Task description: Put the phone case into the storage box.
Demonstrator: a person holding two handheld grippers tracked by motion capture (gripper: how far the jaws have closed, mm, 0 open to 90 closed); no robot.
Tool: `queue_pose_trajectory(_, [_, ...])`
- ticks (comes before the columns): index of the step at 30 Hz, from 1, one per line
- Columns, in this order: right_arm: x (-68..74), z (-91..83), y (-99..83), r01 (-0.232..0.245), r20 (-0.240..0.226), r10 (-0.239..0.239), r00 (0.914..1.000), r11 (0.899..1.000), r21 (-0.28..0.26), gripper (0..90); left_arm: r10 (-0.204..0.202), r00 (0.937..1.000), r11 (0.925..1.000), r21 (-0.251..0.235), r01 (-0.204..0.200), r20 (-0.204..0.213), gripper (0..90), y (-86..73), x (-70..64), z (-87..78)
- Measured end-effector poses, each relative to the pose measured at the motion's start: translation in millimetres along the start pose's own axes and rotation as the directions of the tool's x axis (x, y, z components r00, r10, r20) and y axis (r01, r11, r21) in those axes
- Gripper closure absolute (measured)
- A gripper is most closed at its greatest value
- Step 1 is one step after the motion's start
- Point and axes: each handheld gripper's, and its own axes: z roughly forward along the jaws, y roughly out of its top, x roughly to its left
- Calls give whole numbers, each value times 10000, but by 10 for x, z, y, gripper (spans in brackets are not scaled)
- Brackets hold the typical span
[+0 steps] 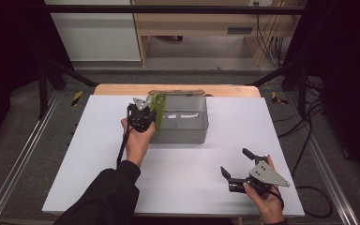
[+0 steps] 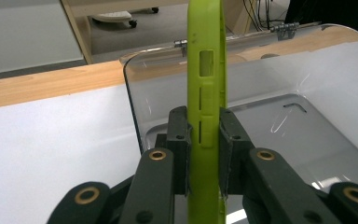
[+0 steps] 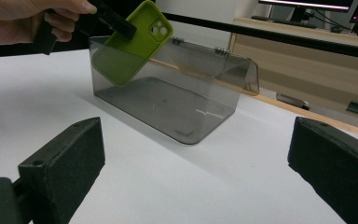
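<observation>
A lime-green phone case (image 1: pixel 159 108) (image 2: pixel 207 93) (image 3: pixel 133 42) is held edge-on over the left end of a clear grey plastic box (image 1: pixel 183 124) (image 2: pixel 307 130) (image 3: pixel 177 100). My left gripper (image 1: pixel 146 115) (image 2: pixel 205 140) is shut on the case, pinching its lower half between the jaws. In the right gripper view the case tilts, its lower part inside the box and its camera cut-out above the rim. My right gripper (image 1: pixel 236 164) (image 3: pixel 196 172) rests open near the table's front right, with nothing between its jaws.
The box stands at the back middle of the white table top (image 1: pixel 178 173), its hinged lid (image 3: pixel 223 65) folded back behind it. A wooden table edge (image 1: pixel 122 89) runs behind the white surface. Shelving (image 1: pixel 206 23) stands beyond.
</observation>
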Motion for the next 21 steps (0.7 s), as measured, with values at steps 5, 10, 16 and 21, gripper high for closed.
queue_pose_trajectory(5, [0,1,-1,-33,0,33,10000,10000,10,40,20,10000,9999,115,-20,-17,779,-9,-15,21])
queue_pose_trajectory(10, [-3,-1,-1,-55,4,55,10000,10000,20,40,-2,10000,9996,269,3,-47,779,-16,-19,41])
queue_pose_trajectory(16, [-4,0,-1,-71,-10,71,10000,10000,32,39,-54,10000,9992,399,57,-59,779,-20,-11,58])
queue_pose_trajectory(21, [-5,-2,0,-97,-29,97,9999,9999,30,39,-144,9999,9985,533,146,-41,779,-12,-6,68])
